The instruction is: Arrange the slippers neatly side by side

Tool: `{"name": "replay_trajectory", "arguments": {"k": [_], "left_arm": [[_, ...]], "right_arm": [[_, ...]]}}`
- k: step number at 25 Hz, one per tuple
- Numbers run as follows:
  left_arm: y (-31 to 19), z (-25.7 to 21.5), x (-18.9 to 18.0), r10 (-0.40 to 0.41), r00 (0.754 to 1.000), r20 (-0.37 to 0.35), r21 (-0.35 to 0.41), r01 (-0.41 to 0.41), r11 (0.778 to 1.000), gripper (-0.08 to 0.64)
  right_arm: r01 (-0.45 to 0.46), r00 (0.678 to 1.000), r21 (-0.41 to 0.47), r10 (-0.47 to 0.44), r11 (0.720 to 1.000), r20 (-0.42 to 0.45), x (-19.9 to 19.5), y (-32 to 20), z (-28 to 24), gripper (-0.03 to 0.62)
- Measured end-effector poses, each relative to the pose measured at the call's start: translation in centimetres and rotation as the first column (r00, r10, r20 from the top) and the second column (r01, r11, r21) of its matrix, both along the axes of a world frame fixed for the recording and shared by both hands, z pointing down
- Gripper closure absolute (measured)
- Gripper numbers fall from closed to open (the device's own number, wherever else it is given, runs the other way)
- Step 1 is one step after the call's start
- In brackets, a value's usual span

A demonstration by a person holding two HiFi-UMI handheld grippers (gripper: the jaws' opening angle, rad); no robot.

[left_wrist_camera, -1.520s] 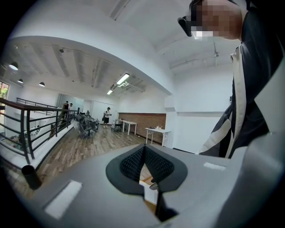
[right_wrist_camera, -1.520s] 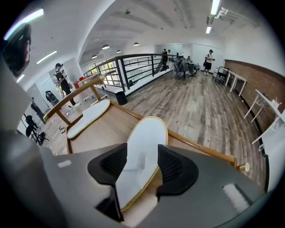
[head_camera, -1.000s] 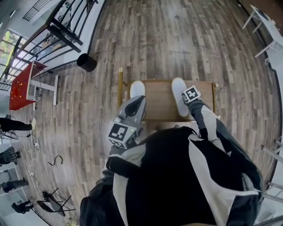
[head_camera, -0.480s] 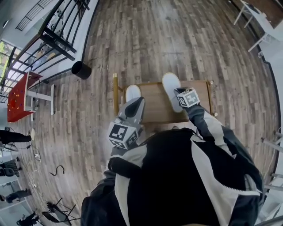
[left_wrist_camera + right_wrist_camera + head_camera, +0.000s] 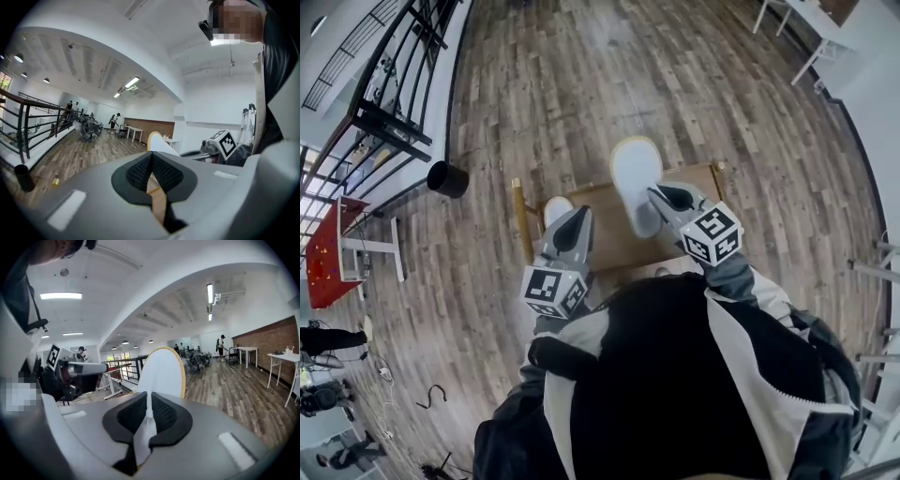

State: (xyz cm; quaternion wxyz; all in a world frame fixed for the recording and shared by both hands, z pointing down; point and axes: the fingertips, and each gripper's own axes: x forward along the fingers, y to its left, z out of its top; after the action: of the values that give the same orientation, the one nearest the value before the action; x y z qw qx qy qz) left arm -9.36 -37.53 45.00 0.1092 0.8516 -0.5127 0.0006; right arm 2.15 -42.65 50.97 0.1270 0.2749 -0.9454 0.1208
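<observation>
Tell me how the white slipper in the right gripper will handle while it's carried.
Probably light: the right gripper holds the whole slipper out by one thin pinched edge. Likely fairly stiff: it stands straight out from the jaws without drooping. Gripped at one end only, it may swing or twist if moved quickly.

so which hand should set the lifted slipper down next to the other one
Right. The right gripper is shut on the white slipper, holding it above the table. The left gripper is shut with nothing in it, by the second slipper.
</observation>
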Motion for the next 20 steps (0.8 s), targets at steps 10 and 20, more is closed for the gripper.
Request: {"name": "replay_trajectory", "arguments": {"k": [10,20], "left_arm": [[0.5,0.2,-0.5,-0.003,1.000,-0.007,0.006,0.003,1.000,0.541],[2.6,0.6,-3.6,-0.070,0.997,-0.013,-0.011,0.070,0.997,0.541]], "right_arm": [[0.005,0.999,0.083,-0.009,0.997,0.040,0.9,3.5,-4.5,0.565],[0.044,0.999,-0.118,-0.043,0.992,0.008,-4.0,2.3,5.5,0.565]]}}
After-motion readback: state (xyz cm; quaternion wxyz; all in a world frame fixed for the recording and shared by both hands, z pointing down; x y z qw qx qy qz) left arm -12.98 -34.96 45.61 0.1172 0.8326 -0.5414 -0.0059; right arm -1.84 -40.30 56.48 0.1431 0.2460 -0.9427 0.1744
